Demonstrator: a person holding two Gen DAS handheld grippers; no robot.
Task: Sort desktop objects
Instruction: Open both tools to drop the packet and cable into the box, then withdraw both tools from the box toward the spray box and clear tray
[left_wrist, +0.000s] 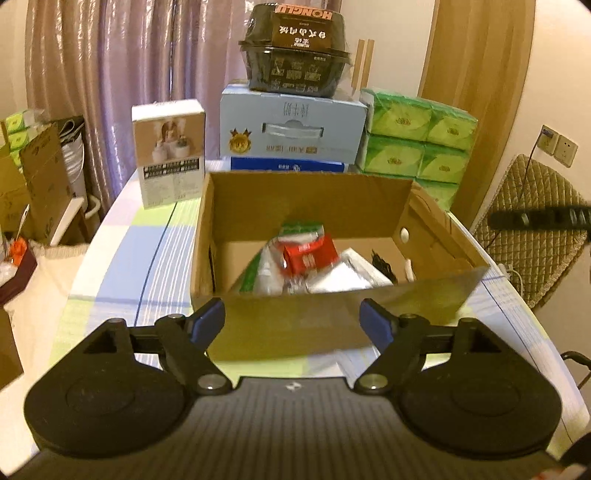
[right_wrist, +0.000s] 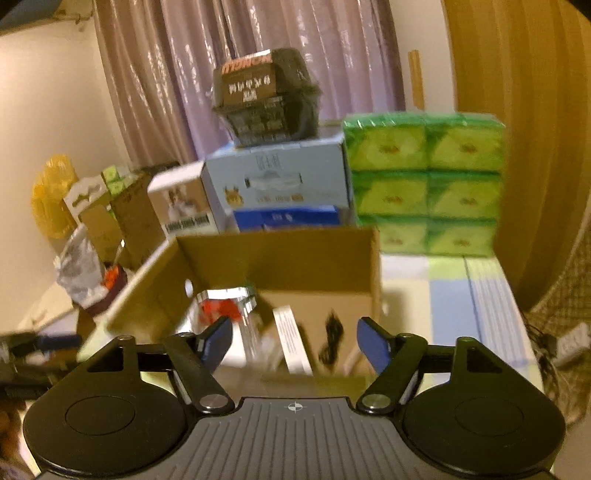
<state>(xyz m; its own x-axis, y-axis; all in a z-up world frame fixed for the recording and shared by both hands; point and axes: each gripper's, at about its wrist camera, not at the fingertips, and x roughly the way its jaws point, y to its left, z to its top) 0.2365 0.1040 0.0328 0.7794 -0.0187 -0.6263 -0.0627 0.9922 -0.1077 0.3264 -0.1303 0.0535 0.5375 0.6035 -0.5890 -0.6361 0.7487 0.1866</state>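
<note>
While the checked worktop (left_wrist: 122, 258) carries it, the open cardboard box (left_wrist: 303, 206) stands just ahead of both spread, empty pairs of fingers. Inside lie a red packet (left_wrist: 310, 254) and a black cable (right_wrist: 330, 339), beyond the left gripper (left_wrist: 292, 320) and right gripper (right_wrist: 294, 341).

Both grippers look alike: black ribbed body, round discs, silver screws, seemingly blue-padded fingers (left_wrist: 210, 317).

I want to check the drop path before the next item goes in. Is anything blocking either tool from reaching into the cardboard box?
Nothing visible does. The left tool and right tool are both open and empty, facing the open-topped cardboard box. Its near flap folds outward toward them, low. Items already lie inside the box.
</note>
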